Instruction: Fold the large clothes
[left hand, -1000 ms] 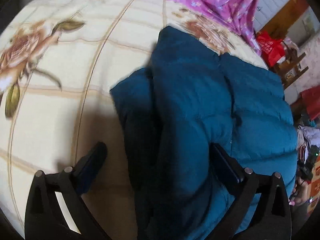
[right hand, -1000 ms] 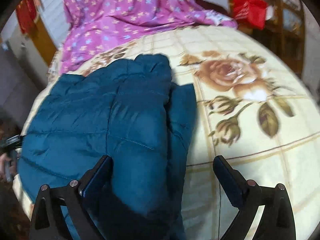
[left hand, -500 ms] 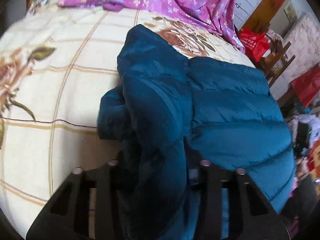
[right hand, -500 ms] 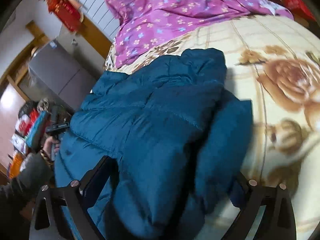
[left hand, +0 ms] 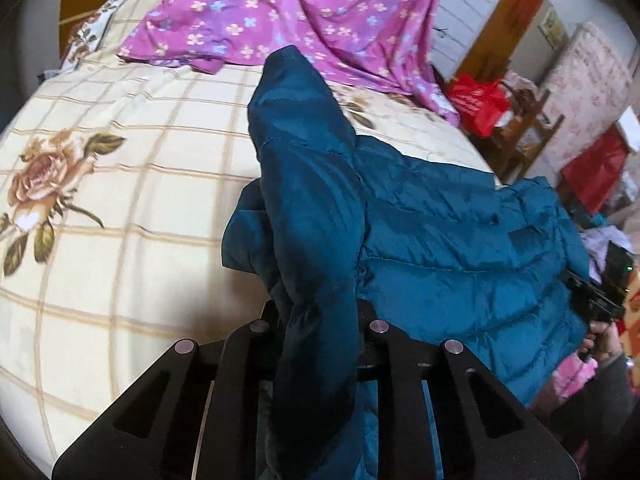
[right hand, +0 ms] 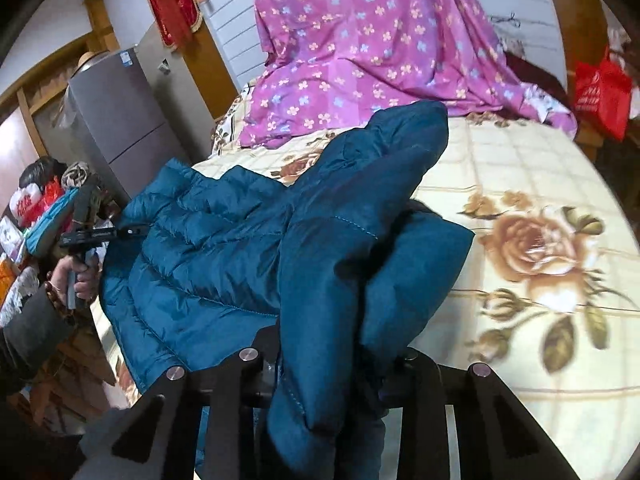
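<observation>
A teal quilted puffer jacket [left hand: 440, 240] lies on a cream bedspread with rose prints [left hand: 100, 200]. My left gripper [left hand: 316, 332] is shut on a bunched fold of the jacket and holds it raised off the bed. My right gripper [right hand: 336, 368] is shut on another bunched edge of the jacket [right hand: 224, 248], also lifted. The rest of the jacket hangs over the bed's side edge. The other gripper and the hand holding it show at the right edge of the left wrist view [left hand: 596, 304] and at the left of the right wrist view [right hand: 84, 236].
A purple flowered sheet [left hand: 304, 12] covers the far end of the bed. A grey fridge [right hand: 116, 108] stands beside the bed. A red bag [left hand: 476, 100] and wooden furniture are beyond the bed. The rose-print bedspread [right hand: 532, 248] stretches to the right.
Both grippers have closed from open onto folds of the jacket and lifted them up off the bed. The views now tilt higher toward the far end of the bed.
</observation>
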The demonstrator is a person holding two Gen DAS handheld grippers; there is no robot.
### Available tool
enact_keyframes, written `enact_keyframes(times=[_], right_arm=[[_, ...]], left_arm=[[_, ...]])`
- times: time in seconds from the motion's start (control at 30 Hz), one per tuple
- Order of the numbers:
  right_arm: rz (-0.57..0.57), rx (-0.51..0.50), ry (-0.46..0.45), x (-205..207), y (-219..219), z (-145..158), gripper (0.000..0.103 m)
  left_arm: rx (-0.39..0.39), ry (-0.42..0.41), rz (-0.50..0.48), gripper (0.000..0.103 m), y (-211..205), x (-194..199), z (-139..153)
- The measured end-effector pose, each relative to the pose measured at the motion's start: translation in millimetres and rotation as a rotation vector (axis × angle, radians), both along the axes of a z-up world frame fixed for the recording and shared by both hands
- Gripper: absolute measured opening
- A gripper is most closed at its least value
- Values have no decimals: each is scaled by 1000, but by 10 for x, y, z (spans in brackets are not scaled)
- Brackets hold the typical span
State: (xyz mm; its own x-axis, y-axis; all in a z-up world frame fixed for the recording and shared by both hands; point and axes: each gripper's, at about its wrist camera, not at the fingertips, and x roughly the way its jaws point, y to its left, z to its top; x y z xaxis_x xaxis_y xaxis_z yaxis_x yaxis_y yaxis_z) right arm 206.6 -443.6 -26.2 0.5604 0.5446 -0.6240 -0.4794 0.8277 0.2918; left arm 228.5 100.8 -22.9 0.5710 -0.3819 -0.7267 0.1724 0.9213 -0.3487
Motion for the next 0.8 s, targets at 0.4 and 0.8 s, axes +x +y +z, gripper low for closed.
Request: enact_keyframes(times=[0.4, 0.8], right_arm=[[-219, 33, 342, 69, -506, -392, 51], [-475, 52, 46, -1603, -423, 542, 86]], left_arm=[[44, 123, 61, 39, -371, -68, -501], [161, -201, 62, 80, -257, -1392, 490]])
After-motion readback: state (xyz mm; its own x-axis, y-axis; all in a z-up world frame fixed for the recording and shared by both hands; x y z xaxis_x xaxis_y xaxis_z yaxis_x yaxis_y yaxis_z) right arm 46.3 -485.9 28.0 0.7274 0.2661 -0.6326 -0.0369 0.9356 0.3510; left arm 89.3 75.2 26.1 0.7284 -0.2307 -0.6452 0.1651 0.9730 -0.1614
